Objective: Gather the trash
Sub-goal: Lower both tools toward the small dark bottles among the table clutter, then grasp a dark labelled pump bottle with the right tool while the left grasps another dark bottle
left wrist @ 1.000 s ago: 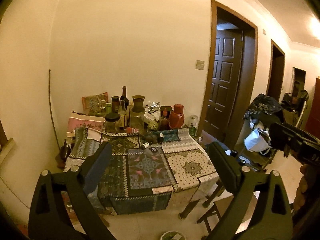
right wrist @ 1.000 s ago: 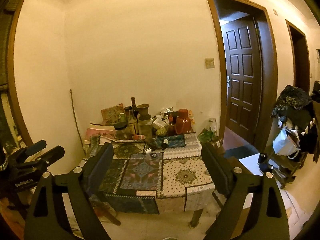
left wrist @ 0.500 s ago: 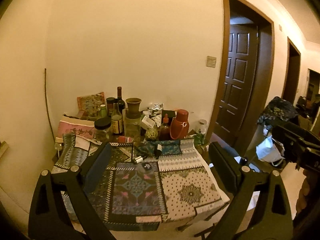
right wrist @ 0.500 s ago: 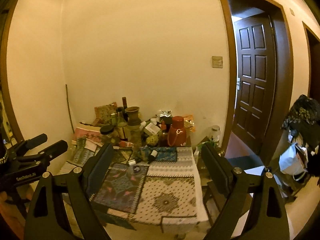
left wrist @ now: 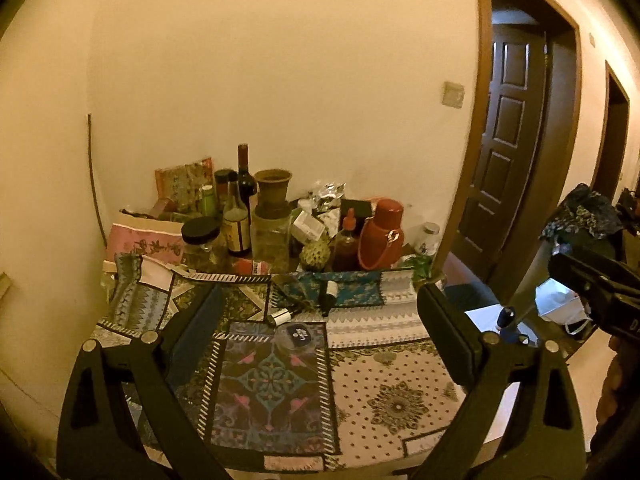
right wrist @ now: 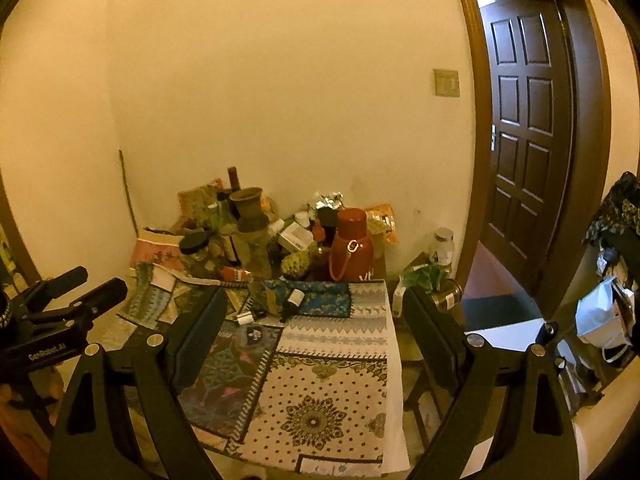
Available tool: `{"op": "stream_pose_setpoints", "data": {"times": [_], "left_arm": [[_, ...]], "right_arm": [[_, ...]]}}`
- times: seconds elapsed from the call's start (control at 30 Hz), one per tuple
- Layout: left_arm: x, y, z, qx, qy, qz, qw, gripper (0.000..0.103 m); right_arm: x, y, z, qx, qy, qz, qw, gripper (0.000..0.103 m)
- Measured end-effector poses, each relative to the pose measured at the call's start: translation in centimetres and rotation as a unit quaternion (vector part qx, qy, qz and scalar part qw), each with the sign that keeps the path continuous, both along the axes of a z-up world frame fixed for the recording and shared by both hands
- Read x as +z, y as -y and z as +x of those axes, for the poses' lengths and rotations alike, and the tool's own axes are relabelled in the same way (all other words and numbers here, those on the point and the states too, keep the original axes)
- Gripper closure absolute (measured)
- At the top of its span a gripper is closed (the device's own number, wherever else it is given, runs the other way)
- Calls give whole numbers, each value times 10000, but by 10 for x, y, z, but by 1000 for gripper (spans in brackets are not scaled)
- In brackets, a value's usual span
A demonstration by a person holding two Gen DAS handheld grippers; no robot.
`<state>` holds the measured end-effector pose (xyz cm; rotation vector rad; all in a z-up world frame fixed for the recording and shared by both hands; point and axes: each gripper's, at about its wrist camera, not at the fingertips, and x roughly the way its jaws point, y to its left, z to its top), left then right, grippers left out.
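Observation:
A table with a patchwork cloth (left wrist: 384,392) (right wrist: 332,380) stands in the room's corner. On it lie a small round dark tin (left wrist: 299,335) (right wrist: 253,334), a small dropper bottle on its side (left wrist: 329,295) (right wrist: 292,301) and a small white-capped vial (left wrist: 281,316) (right wrist: 243,319). My left gripper (left wrist: 320,320) is open and empty above the table's near half. My right gripper (right wrist: 312,316) is open and empty, further right. The right gripper also shows in the left wrist view (left wrist: 596,288), and the left gripper in the right wrist view (right wrist: 64,300).
Bottles, jars, a brown vase (left wrist: 273,192), a red flask (left wrist: 380,234) (right wrist: 352,250), a green fruit (left wrist: 316,255) and crumpled foil (left wrist: 328,192) crowd the table's back by the wall. A doorway (right wrist: 528,140) and cluttered shelves with a white bag (right wrist: 600,316) are at right.
Both grippers have moved closer to the table, so it fills more of each view. Both stayed open. Nothing on the table has moved.

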<state>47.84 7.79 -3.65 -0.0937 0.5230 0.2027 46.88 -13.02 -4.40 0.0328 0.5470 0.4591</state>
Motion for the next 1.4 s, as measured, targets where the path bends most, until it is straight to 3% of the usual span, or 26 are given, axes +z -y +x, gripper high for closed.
{"op": "stream_pose_setpoints", "data": {"times": [0.43, 0.57, 0.73, 0.8, 0.97, 1.17, 1.4], "left_arm": [[-49, -114, 121, -83, -621, -141, 9979, 6], [-78, -146, 157, -67, -941, -28, 9955, 6], [-130, -176, 193, -160, -1487, -147, 9886, 6], [-150, -185, 203, -239, -1677, -188, 9854, 6], [-197, -194, 228, -529, -2115, -275, 9756, 6], [-231, -187, 249, -983, -2480, -531, 9623, 22], [-257, -161, 265, -1617, -2793, -377, 9457, 42]], "right_arm": [[-49, -87, 107, -277, -805, -200, 9962, 15], [-88, -124, 153, -307, -1294, -303, 9907, 16], [-147, -157, 204, -284, -2053, -281, 9779, 16], [-171, -165, 223, -330, -2359, -202, 9710, 18], [-223, -184, 263, -393, -3101, -61, 9499, 42], [-261, -198, 286, -305, -3572, -77, 9335, 57], [-269, -209, 287, -162, -3597, -164, 9328, 62]]}}
